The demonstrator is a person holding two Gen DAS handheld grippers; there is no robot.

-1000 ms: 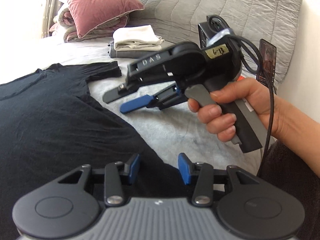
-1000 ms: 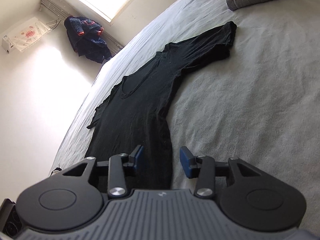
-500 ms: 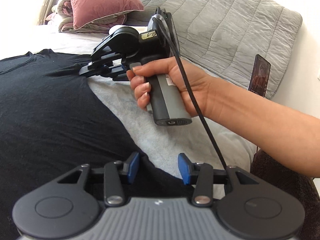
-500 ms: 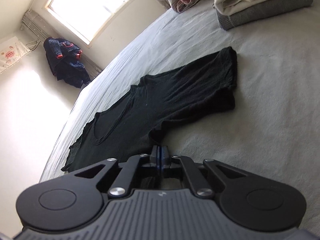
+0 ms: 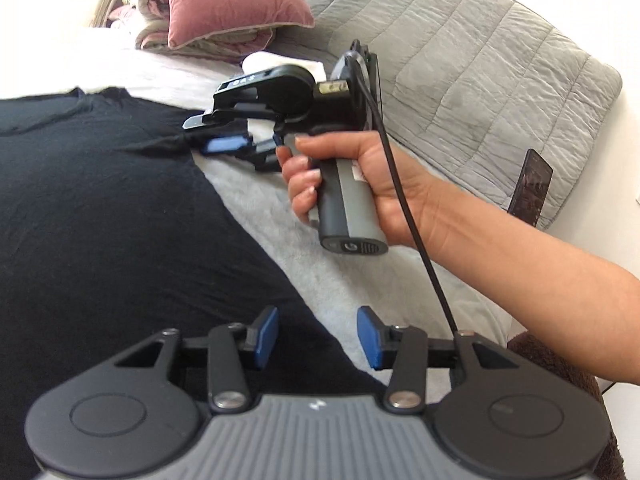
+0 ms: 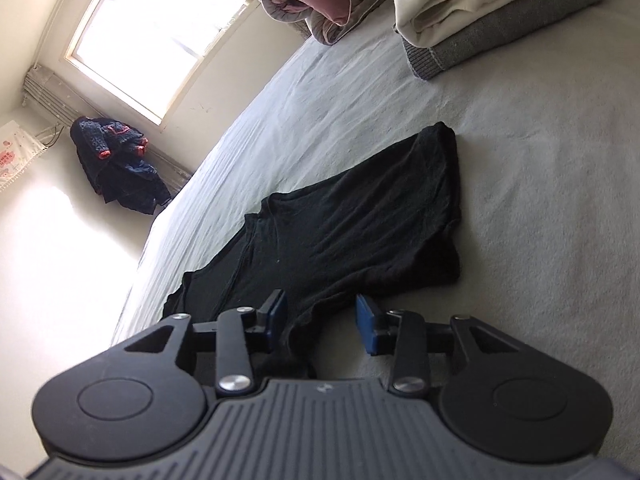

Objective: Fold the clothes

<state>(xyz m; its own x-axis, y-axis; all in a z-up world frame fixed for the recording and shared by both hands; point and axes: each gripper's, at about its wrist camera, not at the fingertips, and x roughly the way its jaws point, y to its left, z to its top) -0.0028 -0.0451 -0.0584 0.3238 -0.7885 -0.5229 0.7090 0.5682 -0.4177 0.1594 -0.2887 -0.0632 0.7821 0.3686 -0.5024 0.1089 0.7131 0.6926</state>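
A black T-shirt (image 5: 100, 208) lies flat on the pale grey bed, its sleeve (image 6: 432, 184) stretched toward the pillows. My left gripper (image 5: 318, 336) is open low over the shirt's side edge, nothing pinched. A hand holds my right gripper (image 5: 216, 136) at the sleeve and underarm area. In the right wrist view the right gripper (image 6: 322, 320) has its jaws opening, with a fold of the black fabric between the blue pads (image 6: 366, 328), which do not press on it.
A folded cream and grey clothes stack (image 6: 500, 12) sits beyond the sleeve, beside a pink pillow (image 5: 228, 0). A grey quilt (image 5: 460, 60) leans on the wall with a phone (image 5: 530, 188) against it. A dark jacket (image 6: 116, 168) hangs under the window.
The right gripper travelled from mid-air to the shirt's underarm, shut there half a second ago, and now has its pads apart again. The left gripper drifted a little over the shirt.
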